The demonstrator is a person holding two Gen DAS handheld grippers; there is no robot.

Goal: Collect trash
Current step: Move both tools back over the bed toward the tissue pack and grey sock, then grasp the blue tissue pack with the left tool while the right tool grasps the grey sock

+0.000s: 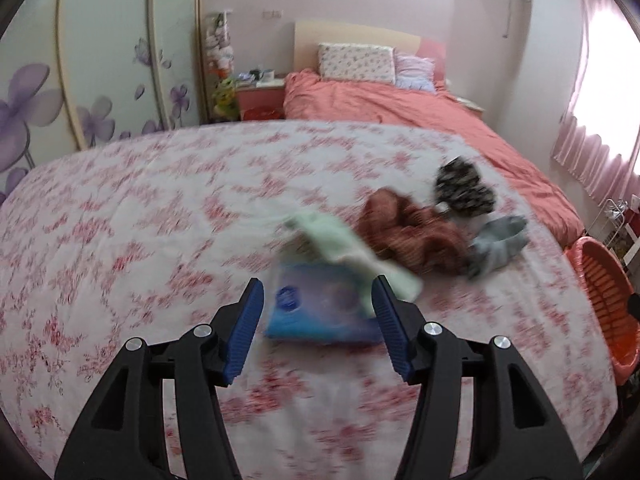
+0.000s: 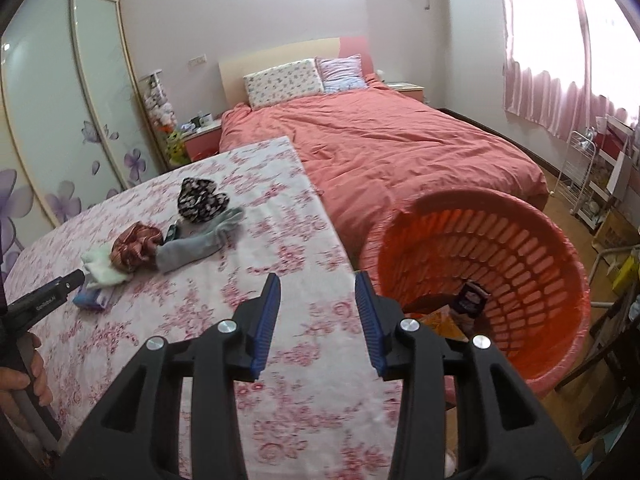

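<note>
A blue packet (image 1: 320,308) lies on the flower-print tablecloth (image 1: 140,240), partly under a pale green cloth (image 1: 352,252). My left gripper (image 1: 318,280) is open, and the blurred packet shows between and just beyond its fingertips; I cannot tell whether they touch it. From the right wrist view, one of its fingers (image 2: 60,290) reaches toward the same packet (image 2: 94,300). My right gripper (image 2: 318,276) is open and empty over the table's right edge. Beside it stands an orange basket (image 2: 520,248) holding a dark purple packet (image 2: 472,300) and a yellow wrapper (image 2: 442,320).
A brown-red cloth (image 1: 412,232), a black-and-white patterned cloth (image 1: 460,188) and grey socks (image 1: 500,240) lie behind the packet. A bed with a salmon cover (image 2: 400,148) stands beyond the table. A white wire rack (image 2: 588,184) is at the right wall. A hand (image 2: 24,384) holds the left gripper's handle.
</note>
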